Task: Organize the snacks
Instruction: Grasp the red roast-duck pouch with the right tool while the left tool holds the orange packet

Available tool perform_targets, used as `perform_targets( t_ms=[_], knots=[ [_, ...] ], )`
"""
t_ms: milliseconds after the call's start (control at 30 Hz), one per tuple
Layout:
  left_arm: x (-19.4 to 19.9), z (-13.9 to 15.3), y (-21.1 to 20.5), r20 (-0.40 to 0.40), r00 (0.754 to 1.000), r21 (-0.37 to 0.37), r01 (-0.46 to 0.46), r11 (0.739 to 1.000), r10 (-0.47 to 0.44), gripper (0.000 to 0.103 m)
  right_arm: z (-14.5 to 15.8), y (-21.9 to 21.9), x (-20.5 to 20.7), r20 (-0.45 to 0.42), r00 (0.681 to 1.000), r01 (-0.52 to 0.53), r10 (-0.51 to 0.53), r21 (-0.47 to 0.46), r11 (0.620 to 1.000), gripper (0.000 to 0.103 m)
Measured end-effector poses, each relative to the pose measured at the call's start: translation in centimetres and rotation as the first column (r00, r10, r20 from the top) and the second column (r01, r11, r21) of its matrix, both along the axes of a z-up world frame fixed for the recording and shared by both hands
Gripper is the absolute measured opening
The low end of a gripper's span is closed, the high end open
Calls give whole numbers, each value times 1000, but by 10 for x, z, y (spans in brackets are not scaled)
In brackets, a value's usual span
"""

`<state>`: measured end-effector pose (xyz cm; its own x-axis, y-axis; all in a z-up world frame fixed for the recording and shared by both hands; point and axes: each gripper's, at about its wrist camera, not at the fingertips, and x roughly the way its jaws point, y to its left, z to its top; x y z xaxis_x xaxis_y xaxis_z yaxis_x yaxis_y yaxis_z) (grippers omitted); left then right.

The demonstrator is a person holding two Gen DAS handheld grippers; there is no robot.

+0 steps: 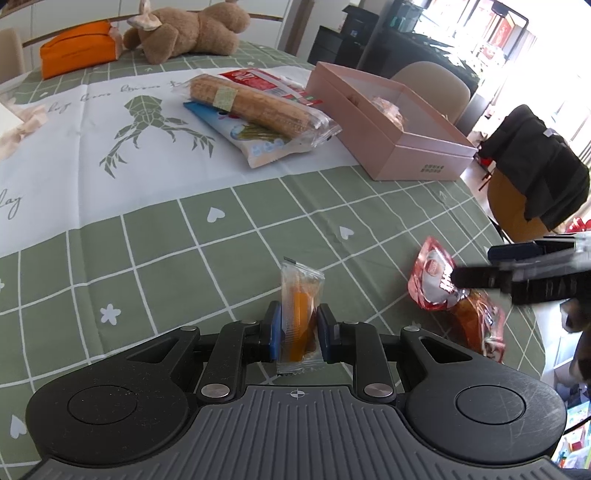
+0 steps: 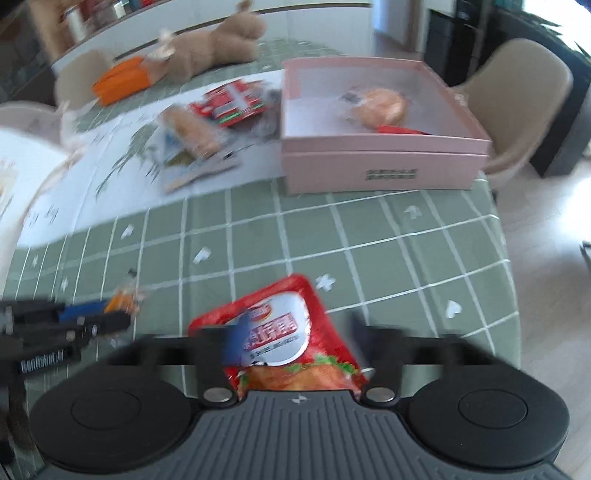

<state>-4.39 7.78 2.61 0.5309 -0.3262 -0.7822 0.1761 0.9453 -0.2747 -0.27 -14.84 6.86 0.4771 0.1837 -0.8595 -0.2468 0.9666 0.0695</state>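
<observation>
My left gripper point(image 1: 298, 325) is shut on a small clear packet with an orange stick point(image 1: 300, 306), held low over the green checked tablecloth. It also shows in the right wrist view point(image 2: 123, 301). A red snack pouch point(image 2: 284, 339) lies on the cloth between the open jaws of my right gripper point(image 2: 295, 332); the view is blurred. In the left wrist view the pouch point(image 1: 436, 280) lies at the right with my right gripper point(image 1: 476, 266) over it. An open pink box point(image 1: 406, 140) holds a wrapped bun point(image 2: 380, 105).
A pile of snacks lies mid-table: a long wafer pack point(image 1: 255, 103), a blue-white bag point(image 1: 251, 136) and a red pack point(image 1: 266, 83). A teddy bear point(image 1: 188, 33) and an orange pouch point(image 1: 77, 48) are at the far edge. Chairs point(image 2: 517, 107) stand beside the table.
</observation>
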Motion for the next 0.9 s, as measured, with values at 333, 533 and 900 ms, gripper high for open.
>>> perform_targets(
  t_ms=[333, 533, 900],
  knots=[
    [0, 0, -1, 2, 1000, -3, -2, 1000, 2, 25, -22, 20, -1, -19, 993, -120, 119, -52, 991, 88],
    [0, 0, 0, 2, 1000, -5, 1, 1000, -1, 25, -19, 8, 2, -34, 997, -74, 75, 7, 997, 92],
    [0, 0, -1, 6, 1000, -7, -8, 1000, 8, 25, -21, -5, -8, -29, 994, -109, 108, -34, 993, 93]
  ],
)
